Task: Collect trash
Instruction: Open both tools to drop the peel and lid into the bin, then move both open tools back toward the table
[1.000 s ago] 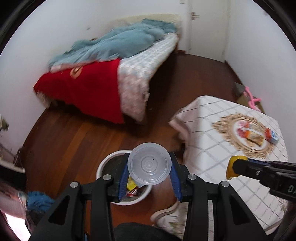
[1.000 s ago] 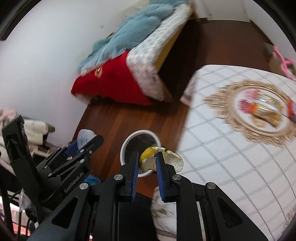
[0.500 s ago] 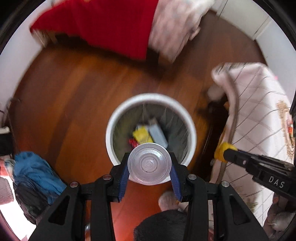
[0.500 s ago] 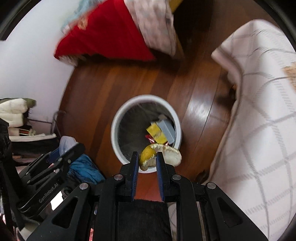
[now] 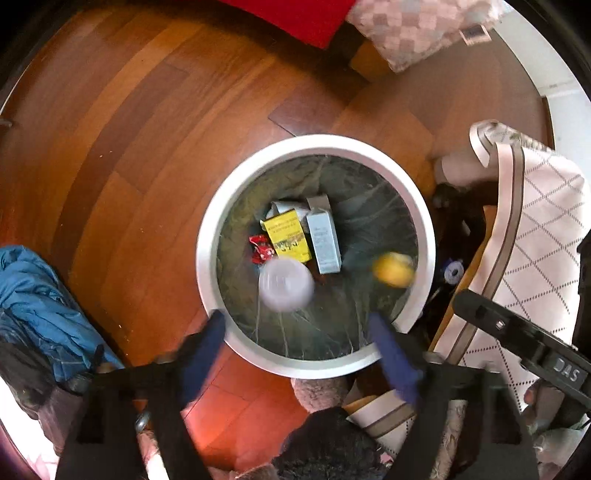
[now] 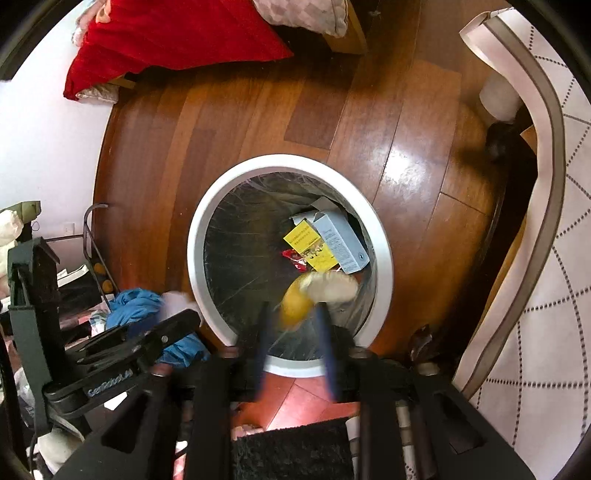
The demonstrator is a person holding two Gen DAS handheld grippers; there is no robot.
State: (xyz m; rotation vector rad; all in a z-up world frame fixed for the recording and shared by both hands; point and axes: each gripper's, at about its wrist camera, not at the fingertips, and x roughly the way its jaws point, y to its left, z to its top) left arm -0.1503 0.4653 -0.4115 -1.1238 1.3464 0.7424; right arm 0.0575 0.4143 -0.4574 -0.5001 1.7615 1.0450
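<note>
Wooden floor (image 5: 140,122) all round, red blanket (image 6: 177,33) up top, blue cloth (image 5: 33,295) lying left. The white bin (image 5: 424,236) sits dead centre below. Left hand-held gripper (image 5: 295,332) spread wide, blurred clear cup (image 5: 286,284) loose over the bin; right hand-held gripper (image 6: 295,325) parted, blurred yellow peel (image 6: 295,302) between its fingers above the bin's mouth.

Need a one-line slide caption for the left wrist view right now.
Left gripper open above the white bin; clear plastic cup and yellow peel blurred over its mouth.
</note>
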